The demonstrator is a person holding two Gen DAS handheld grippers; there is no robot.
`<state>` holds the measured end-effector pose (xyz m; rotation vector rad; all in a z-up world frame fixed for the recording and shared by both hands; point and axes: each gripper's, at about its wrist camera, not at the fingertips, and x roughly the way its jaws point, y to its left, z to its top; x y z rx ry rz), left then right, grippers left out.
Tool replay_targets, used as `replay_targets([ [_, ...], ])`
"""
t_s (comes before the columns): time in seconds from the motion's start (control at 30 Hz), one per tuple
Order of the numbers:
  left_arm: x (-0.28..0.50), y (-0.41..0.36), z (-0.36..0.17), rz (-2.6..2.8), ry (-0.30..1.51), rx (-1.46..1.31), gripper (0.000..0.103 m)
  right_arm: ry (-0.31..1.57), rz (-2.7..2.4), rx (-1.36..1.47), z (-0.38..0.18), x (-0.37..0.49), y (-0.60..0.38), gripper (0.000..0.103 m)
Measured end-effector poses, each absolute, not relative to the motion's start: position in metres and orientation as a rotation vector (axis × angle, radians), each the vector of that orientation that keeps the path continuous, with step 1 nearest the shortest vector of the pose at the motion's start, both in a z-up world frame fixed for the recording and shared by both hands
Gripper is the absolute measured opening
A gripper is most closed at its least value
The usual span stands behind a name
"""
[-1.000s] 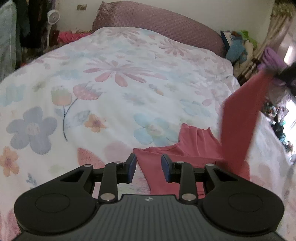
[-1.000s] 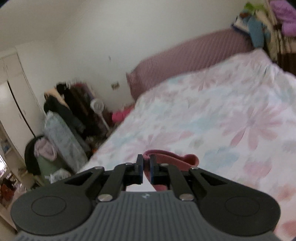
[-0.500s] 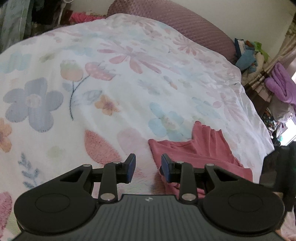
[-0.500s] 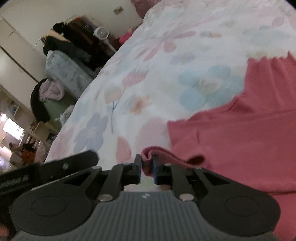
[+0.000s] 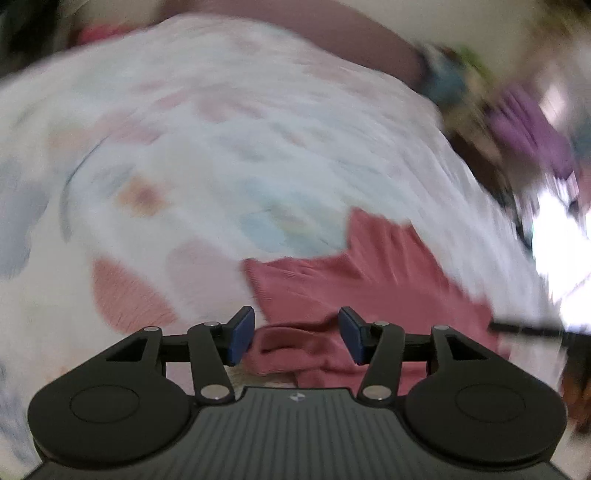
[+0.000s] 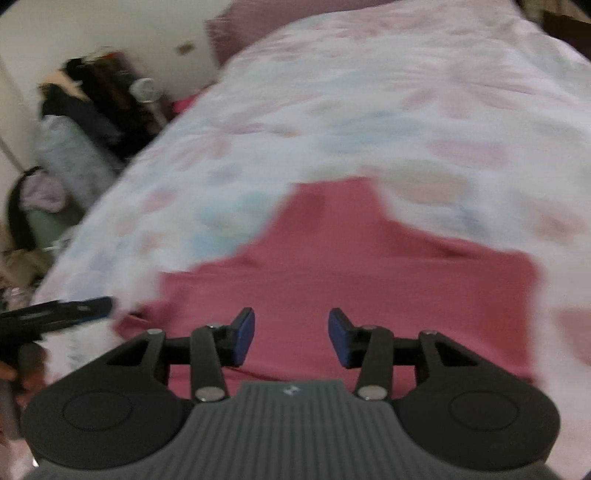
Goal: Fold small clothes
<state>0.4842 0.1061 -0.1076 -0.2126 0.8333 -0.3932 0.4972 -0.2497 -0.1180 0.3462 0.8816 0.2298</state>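
Note:
A pink-red garment (image 5: 369, 273) lies spread on the floral bed cover (image 5: 221, 147). My left gripper (image 5: 297, 336) hangs low over the garment's near rolled edge. Its jaws are opening, and that edge lies loose between the blue pads without being pressed. In the right wrist view the garment (image 6: 369, 266) lies flat under my right gripper (image 6: 291, 336). Its jaws are opening too, with nothing pinched between them. The left gripper (image 6: 55, 314) shows at that view's left edge. The right gripper (image 5: 528, 328) shows at the right edge of the left wrist view. Both views are blurred.
The bed cover (image 6: 406, 92) stretches back to a mauve pillow (image 6: 258, 22) by the wall. Piled dark clothes and bags (image 6: 74, 122) and a small fan (image 6: 146, 88) stand off the bed's left side. Purple cloth and toys (image 5: 524, 125) crowd its right side.
My right gripper came down with the garment's lifted edge, laid it on the bed and let go. My left gripper sank lower and its jaws spread wider.

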Motion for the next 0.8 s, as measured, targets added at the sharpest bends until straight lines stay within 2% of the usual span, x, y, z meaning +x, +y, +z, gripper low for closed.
replay_targets([
  [0.03, 0.481, 0.096, -0.106, -0.412, 0.818, -0.142, 0.078, 0.890, 0.204, 0.349, -0.122, 0.490, -0.265, 0.041],
  [0.1, 0.477, 0.078, -0.105, -0.420, 0.796, -0.029, 0.083, 0.906, 0.155, 0.357, -0.131, 0.479, -0.288, 0.041],
  [0.2, 0.479, 0.054, -0.112, -0.449, 0.816, 0.079, 0.083, 0.913, 0.104, 0.384, -0.142, 0.463, -0.315, 0.041],
  [0.27, 0.484, 0.043, -0.118, -0.429, 0.819, 0.128, 0.080, 0.914, 0.083, 0.407, -0.149, 0.453, -0.328, 0.041],
  [0.3, 0.489, 0.040, -0.121, -0.398, 0.825, 0.144, 0.066, 0.914, 0.076, 0.412, -0.152, 0.449, -0.331, 0.041],
  [0.33, 0.494, 0.040, -0.123, -0.365, 0.834, 0.141, 0.042, 0.914, 0.071, 0.410, -0.155, 0.446, -0.332, 0.041],
  [0.4, 0.507, 0.050, -0.123, -0.329, 0.855, 0.060, 0.015, 0.912, 0.057, 0.385, -0.158, 0.438, -0.336, 0.041],
  [0.43, 0.511, 0.058, -0.120, -0.314, 0.853, 0.003, 0.009, 0.904, 0.049, 0.365, -0.157, 0.434, -0.337, 0.041],
  [0.57, 0.524, 0.098, -0.107, -0.200, 0.836, -0.155, 0.008, 0.883, 0.056, 0.315, -0.156, 0.427, -0.338, 0.041],
  [0.67, 0.533, 0.118, -0.109, -0.074, 0.866, -0.167, 0.008, 0.871, 0.045, 0.283, -0.155, 0.425, -0.339, 0.041],
  [0.73, 0.531, 0.130, -0.108, -0.071, 0.865, -0.236, 0.013, 0.866, 0.033, 0.295, -0.156, 0.424, -0.342, 0.041],
  [0.77, 0.527, 0.135, -0.105, -0.106, 0.848, -0.291, 0.020, 0.863, 0.031, 0.308, -0.156, 0.423, -0.343, 0.041],
  [0.8, 0.523, 0.134, -0.102, -0.154, 0.835, -0.322, 0.043, 0.861, 0.029, 0.316, -0.156, 0.422, -0.344, 0.041],
])
